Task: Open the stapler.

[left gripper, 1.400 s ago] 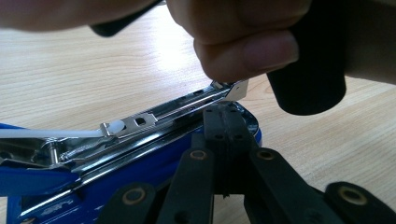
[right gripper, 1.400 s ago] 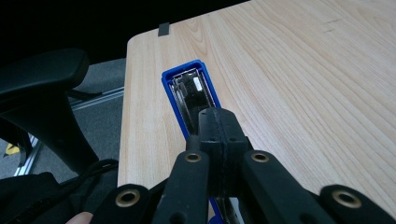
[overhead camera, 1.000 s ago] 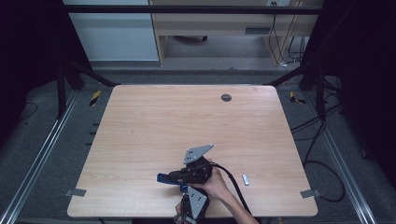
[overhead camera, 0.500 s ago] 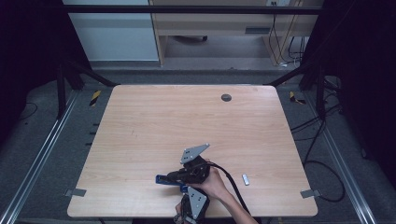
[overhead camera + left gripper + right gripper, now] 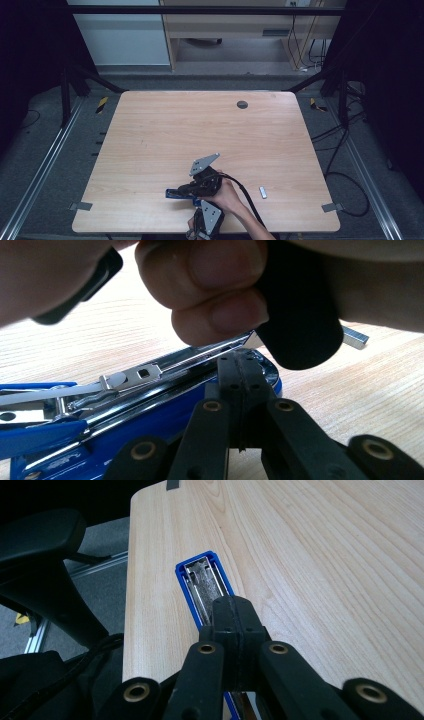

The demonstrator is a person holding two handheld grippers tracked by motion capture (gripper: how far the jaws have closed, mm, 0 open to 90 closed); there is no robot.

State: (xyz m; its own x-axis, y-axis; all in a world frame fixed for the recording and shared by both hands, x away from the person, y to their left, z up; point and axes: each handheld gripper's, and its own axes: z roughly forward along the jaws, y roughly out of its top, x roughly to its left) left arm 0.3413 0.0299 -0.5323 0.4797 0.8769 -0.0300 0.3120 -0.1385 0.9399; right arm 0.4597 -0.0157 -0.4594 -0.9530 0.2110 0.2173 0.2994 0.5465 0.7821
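A blue stapler [image 5: 176, 193] lies near the table's front edge, its lid swung back and its metal staple channel [image 5: 204, 587] bare. My right gripper [image 5: 189, 189], held by a hand [image 5: 226, 196], points left along the stapler. Its jaws are shut, their tip [image 5: 235, 611] resting over the channel. My left gripper [image 5: 201, 209] comes up from the front edge with shut jaws. Its tip [image 5: 240, 366] is against the stapler's side [image 5: 150, 410], under the hand's fingers [image 5: 215, 285]. A small silver strip of staples [image 5: 263, 192] [image 5: 356, 337] lies to the right.
The wooden table [image 5: 200, 125] has a round cable hole [image 5: 242, 104] at the back and metal brackets [image 5: 80, 205] [image 5: 332, 207] at its front corners. A black cable [image 5: 245, 200] trails from the right gripper. A dark chair [image 5: 45, 565] stands beyond the table's edge.
The right gripper and its grey plate have edged slightly to the left over the stapler. The stapler, the staples and the left gripper have stayed in place.
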